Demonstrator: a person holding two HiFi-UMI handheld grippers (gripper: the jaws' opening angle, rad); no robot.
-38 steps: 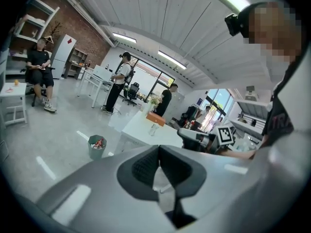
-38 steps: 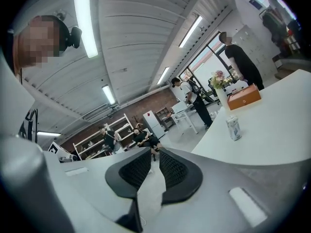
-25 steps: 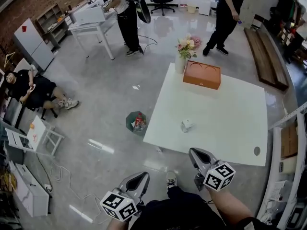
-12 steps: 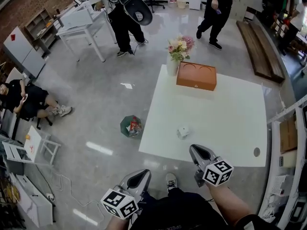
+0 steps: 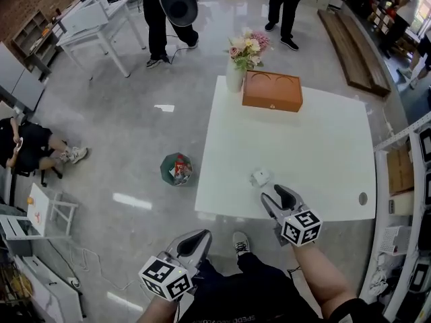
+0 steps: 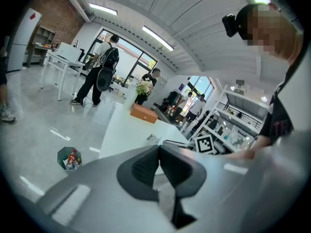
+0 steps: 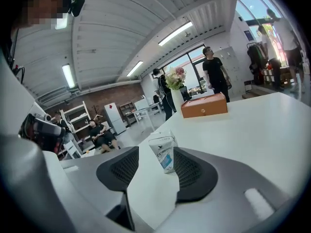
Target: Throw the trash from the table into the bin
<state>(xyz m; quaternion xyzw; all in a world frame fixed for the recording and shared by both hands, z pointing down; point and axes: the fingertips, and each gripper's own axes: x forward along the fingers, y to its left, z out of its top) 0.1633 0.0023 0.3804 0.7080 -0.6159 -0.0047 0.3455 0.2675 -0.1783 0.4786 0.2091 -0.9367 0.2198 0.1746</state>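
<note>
your right gripper (image 5: pixel 274 193) was over the near edge of the white table (image 5: pixel 310 153), pointing at the small crumpled milk carton (image 5: pixel 260 177) that stood upright on the tabletop just ahead of its tips. its jaws had just been opening and stood wide apart; in the right gripper view the carton (image 7: pixel 164 152) showed in the gap between the two dark pads, closer to the right one, and neither pad was pressing on it, so you had hold of nothing there. your left gripper (image 5: pixel 194 241) hung off the table beside your leg, above the grey floor, with its jaws closed together and nothing between them. the green bin (image 5: pixel 176 169) sat on the floor just left of the table's near corner, well apart from the carton, with red and white rubbish already showing inside it. at the far end of the table an orange box (image 5: pixel 272 91) lay beside a white vase of flowers (image 5: pixel 235 77). a person (image 5: pixel 23 148) sat low at the left of the room.
</note>
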